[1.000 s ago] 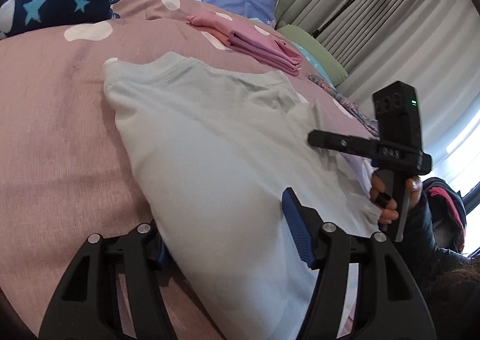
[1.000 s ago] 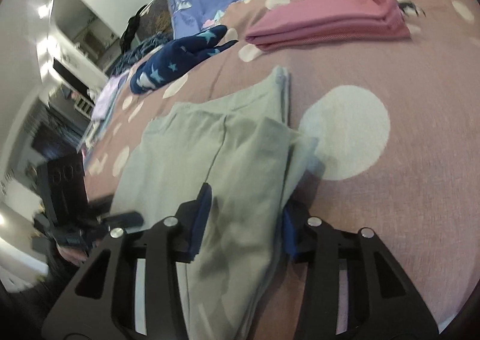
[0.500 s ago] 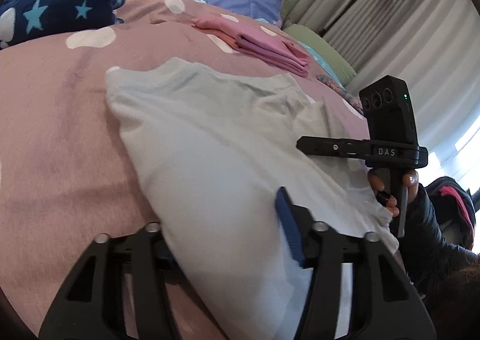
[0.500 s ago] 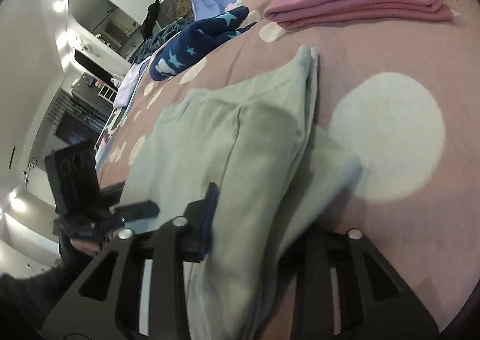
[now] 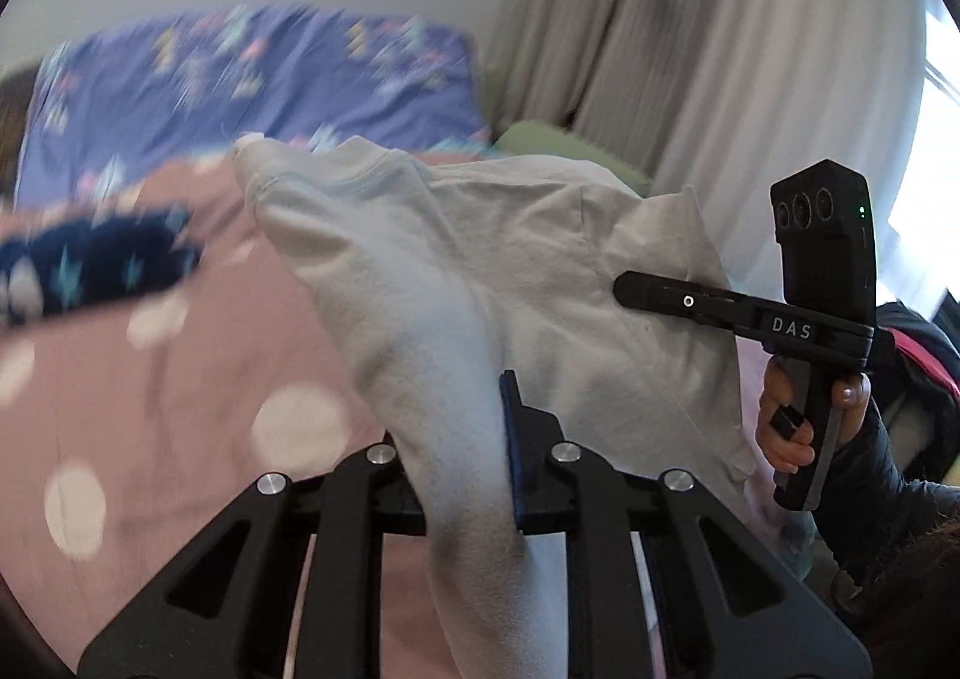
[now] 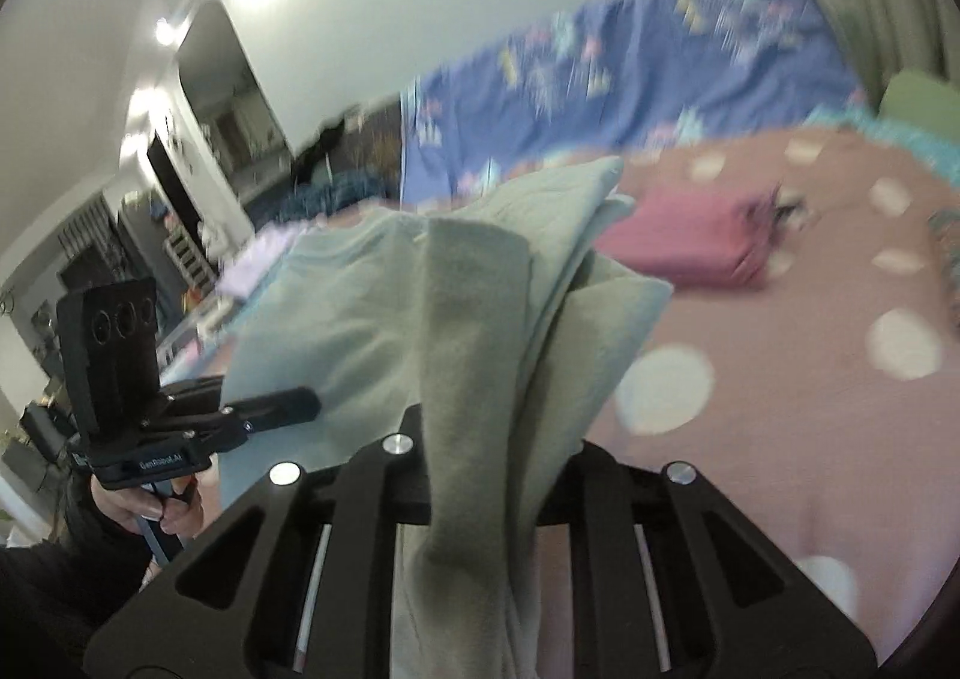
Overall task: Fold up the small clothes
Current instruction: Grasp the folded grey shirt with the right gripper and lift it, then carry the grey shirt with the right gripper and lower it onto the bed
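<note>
Pink polka-dot bedspread (image 5: pixel 180 379) below; I hold the pale mint cotton T-shirt (image 5: pixel 480 259) lifted.
Left gripper (image 5: pixel 462 469) and right gripper (image 6: pixel 480 469) closing, pinching its hem; collar points to twelve o'clock.

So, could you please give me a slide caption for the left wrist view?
Left claw closing on the pale shirt, lifted above the dotted bedspread.

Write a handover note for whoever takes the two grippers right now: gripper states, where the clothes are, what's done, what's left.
Left gripper: jaws closing on one edge of the pale grey-green cotton T-shirt.
Right gripper: jaws closing on its other bunched edge.
Shirt hangs between both, above the pink polka-dot bedspread.
Done: folded pink garment lies on the bedspread.
Left: finish folding this shirt. The navy star-print garment looks unfolded, though blurred.
</note>
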`<state>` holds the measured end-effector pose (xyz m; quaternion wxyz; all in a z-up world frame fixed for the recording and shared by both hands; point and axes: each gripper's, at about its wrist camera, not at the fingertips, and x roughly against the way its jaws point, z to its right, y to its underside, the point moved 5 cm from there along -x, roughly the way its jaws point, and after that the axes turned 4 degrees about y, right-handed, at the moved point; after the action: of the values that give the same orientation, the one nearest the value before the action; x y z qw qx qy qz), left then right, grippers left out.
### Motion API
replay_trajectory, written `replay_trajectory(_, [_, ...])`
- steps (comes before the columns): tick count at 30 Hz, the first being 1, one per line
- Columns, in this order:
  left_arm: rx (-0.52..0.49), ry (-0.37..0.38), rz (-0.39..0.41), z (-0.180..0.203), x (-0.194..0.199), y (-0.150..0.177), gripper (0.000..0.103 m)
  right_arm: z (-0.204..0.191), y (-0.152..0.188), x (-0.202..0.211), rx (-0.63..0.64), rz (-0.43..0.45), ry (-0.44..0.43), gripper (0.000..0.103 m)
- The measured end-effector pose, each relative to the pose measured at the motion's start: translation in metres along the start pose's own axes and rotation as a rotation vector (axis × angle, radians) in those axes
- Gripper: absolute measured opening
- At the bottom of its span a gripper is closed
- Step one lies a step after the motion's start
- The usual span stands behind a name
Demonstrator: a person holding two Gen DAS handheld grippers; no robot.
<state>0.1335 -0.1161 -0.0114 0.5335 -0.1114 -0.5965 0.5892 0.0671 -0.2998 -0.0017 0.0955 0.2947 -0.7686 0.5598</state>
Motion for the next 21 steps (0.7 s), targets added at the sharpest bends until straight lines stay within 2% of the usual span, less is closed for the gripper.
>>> replay_trajectory(4, [-0.123, 0.052, 0.042, 0.062, -0.006, -0.042, 0.017, 0.022, -0.024, 0.078, -0.018, 0.142, 0.069, 0.014])
replay_trajectory(8, [-0.234, 0.109, 0.048, 0.130, -0.039, -0.084, 0.017, 0.065, -0.045, 0.139, -0.061, 0.219, 0.149, 0.014])
replay_trajectory(12, [-0.328, 0.163, 0.041, 0.187, -0.080, -0.116, 0.017, 0.112, -0.066, 0.193, -0.073, 0.268, 0.265, 0.014])
replay_trajectory(17, [-0.419, 0.209, 0.029, 0.242, -0.136, -0.157, 0.017, 0.170, -0.099, 0.240, -0.096, 0.343, 0.404, 0.014])
replay_trajectory(21, [-0.458, 0.225, 0.019, 0.264, -0.188, -0.188, 0.017, 0.219, -0.122, 0.255, -0.138, 0.379, 0.489, 0.014])
